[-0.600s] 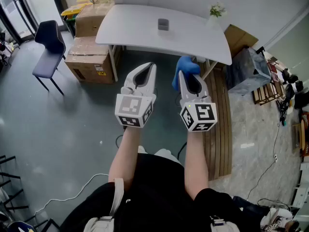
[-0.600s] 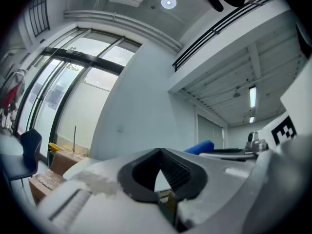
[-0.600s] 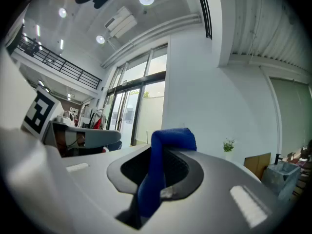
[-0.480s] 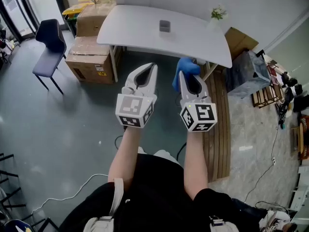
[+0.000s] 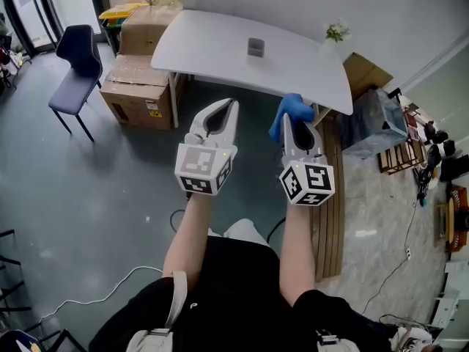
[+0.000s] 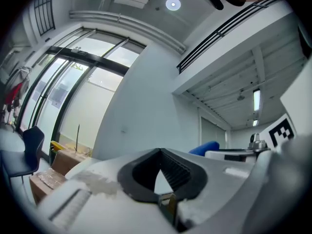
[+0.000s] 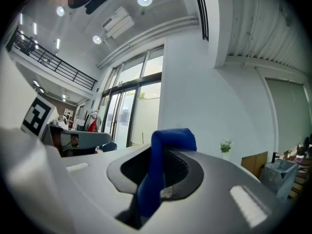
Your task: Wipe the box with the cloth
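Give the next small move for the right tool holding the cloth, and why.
Probably carry the right tool forward toward the small grey box on the white table. The blue cloth is clamped in its jaws, but both tools hang on the near side of the table, apart from the box. The left tool is shut and empty.

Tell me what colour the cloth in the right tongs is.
Blue. The cloth shows best in the right gripper view.
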{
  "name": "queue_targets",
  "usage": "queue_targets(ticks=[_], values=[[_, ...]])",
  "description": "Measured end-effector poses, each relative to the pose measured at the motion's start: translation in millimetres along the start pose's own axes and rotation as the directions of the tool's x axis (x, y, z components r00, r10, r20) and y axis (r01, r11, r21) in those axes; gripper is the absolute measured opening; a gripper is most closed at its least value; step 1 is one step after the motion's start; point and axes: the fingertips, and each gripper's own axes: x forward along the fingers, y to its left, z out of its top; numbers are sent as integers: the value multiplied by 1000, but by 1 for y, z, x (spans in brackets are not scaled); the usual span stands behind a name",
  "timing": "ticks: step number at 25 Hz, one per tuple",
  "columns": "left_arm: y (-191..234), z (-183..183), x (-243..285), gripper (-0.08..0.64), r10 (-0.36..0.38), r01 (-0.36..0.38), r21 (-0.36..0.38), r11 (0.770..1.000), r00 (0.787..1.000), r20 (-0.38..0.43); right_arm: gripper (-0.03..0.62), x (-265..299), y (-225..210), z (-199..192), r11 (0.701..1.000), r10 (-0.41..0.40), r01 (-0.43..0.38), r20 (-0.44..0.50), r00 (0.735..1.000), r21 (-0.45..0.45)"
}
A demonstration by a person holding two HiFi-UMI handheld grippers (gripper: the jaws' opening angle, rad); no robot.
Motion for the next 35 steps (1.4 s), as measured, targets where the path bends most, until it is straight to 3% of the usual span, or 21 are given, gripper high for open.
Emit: queue_targets(ticks=[10,19,24,30,35], values=[[25,5,17,0,22,-21,-15,1000,999,31,57,17,-30,7,999,-45,45,19,999,-5],[50,25,57,0,58,-62,35,997,994,87,57,72,-46,25,1000,26,-25,94,995,-17],[75,40,104,0,93,-103,77,992,988,122,57,122,-74,33,998,66,-66,147,987,-4],[92,37,169,0,120,-134,125,983,986,117,57,181,-140,49,998,42,-50,196,980,41],[110,5,220,0,148,-165,177,970,983,106,57,232,-173,9,995,60,-71,138,989,69]])
